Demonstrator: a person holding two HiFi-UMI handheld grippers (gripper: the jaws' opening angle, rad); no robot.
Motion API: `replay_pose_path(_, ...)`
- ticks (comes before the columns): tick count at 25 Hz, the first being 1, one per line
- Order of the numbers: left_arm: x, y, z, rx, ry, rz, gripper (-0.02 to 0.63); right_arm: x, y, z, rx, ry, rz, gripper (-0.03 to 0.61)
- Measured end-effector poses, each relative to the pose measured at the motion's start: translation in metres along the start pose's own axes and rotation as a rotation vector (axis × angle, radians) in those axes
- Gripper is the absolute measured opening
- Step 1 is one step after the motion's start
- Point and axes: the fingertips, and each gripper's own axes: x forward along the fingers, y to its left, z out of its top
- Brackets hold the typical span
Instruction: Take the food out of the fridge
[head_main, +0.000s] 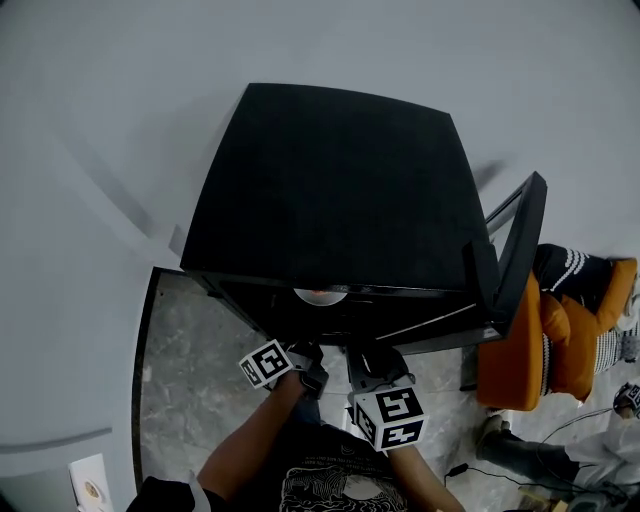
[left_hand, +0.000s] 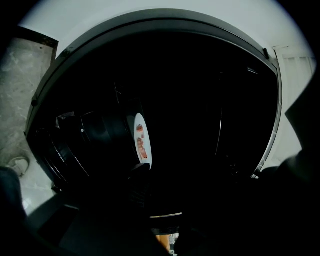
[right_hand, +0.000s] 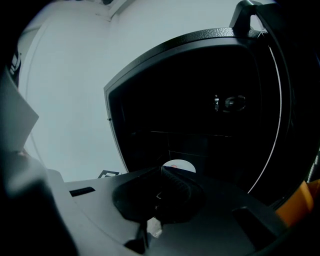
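- Head view looks down on the black fridge (head_main: 330, 180), its door (head_main: 515, 250) swung open at the right. Only a sliver of the plate (head_main: 320, 295) shows under the front edge of the top.
- That view alone shows both tools together. The left gripper (head_main: 308, 358) and right gripper (head_main: 370, 360) sit side by side at the opening, each with a marker cube (head_main: 266, 363). Below them is a marbled floor (head_main: 190, 370), and an orange cushion (head_main: 545, 340) lies beyond the door.
- Left gripper view alone shows the food (left_hand: 141, 142) clearly: reddish pieces on the white plate (left_hand: 145, 150). The plate is inside the dark interior and appears turned on edge in this view.
- In that view the left jaws stand apart with nothing clamped. One dark finger (left_hand: 137, 172) ends just below the plate's rim; whether it touches cannot be told.
- Right gripper view shows its own jaws pressed together and empty. The plate (right_hand: 178, 166) sits just past their tips inside the fridge. A pale wall (right_hand: 70, 100) is left of the fridge and the door's edge (right_hand: 280, 100) is at the right.
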Motion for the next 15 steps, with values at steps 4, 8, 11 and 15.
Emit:
replay_pose_path(4, 0.012, 0.010, 0.004, -0.029, -0.008, 0.019, 0.103, 0.008, -0.008, 0.001, 0.008, 0.010, -0.006, 0.021)
replay_pose_path(8, 0.019, 0.023, 0.008, -0.063, -0.012, 0.046, 0.103, 0.014, -0.015, 0.005, 0.007, 0.007, -0.017, 0.021)
replay_pose_path(11, 0.023, 0.031, 0.011, -0.089, -0.025, 0.063, 0.106, 0.018, -0.020, 0.006, 0.014, 0.012, -0.025, 0.021)
replay_pose_path(15, 0.030, 0.031, 0.015, -0.106, -0.042, 0.054, 0.132, 0.023, -0.024, 0.005, 0.021, 0.018, -0.028, 0.021)
